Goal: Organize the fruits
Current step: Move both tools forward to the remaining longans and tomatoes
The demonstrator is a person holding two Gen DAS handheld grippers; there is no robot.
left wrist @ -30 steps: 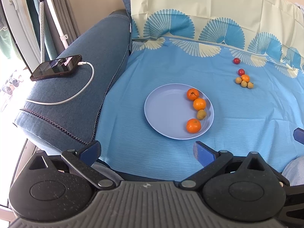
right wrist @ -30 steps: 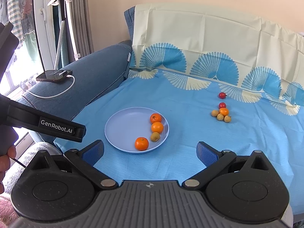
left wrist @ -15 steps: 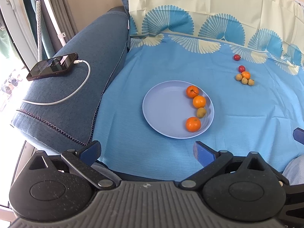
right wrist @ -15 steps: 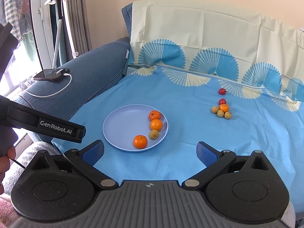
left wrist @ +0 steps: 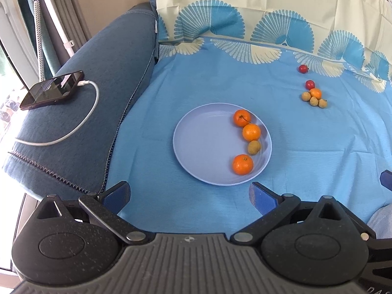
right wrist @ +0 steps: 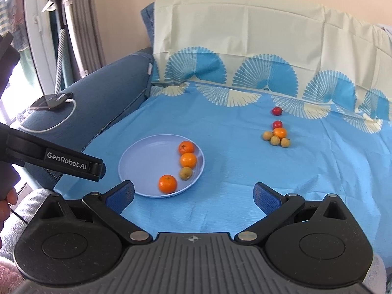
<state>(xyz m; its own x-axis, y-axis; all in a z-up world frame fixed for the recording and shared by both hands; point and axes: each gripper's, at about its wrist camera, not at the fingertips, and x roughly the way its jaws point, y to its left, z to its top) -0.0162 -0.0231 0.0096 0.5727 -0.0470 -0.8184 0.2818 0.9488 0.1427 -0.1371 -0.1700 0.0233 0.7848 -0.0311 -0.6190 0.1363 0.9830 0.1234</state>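
Fruit lies on a blue cloth [left wrist: 196,78] spread over a sofa seat. A pale blue plate [left wrist: 203,144] sits near the middle of the cloth. Along its right side, from far to near, rest a tangerine with a stem [left wrist: 241,118], a second tangerine [left wrist: 251,132] touching it, a small tan longan [left wrist: 253,147] and, slightly apart at the near rim, a third tangerine [left wrist: 242,164].

Farther back and to the right, well apart from the plate, a loose cluster [right wrist: 276,136] sits on the cloth: one small tangerine with three longans touching around it, and a red cherry tomato [right wrist: 277,124] just behind. A second tomato [right wrist: 277,110] lies alone a little farther back, near the fan-patterned border.

The left gripper [left wrist: 189,194] hovers over the near edge of the cloth, in front of the plate, its blue-padded fingers spread wide with nothing between them. The right gripper [right wrist: 193,194] is likewise spread wide and empty, its left finger just over the plate's near rim in its own view. The left gripper's black arm crosses the left side of the right view.

On the dark blue armrest [left wrist: 98,73] to the left, a phone [left wrist: 52,90] lies plugged into a white cable [left wrist: 80,127].
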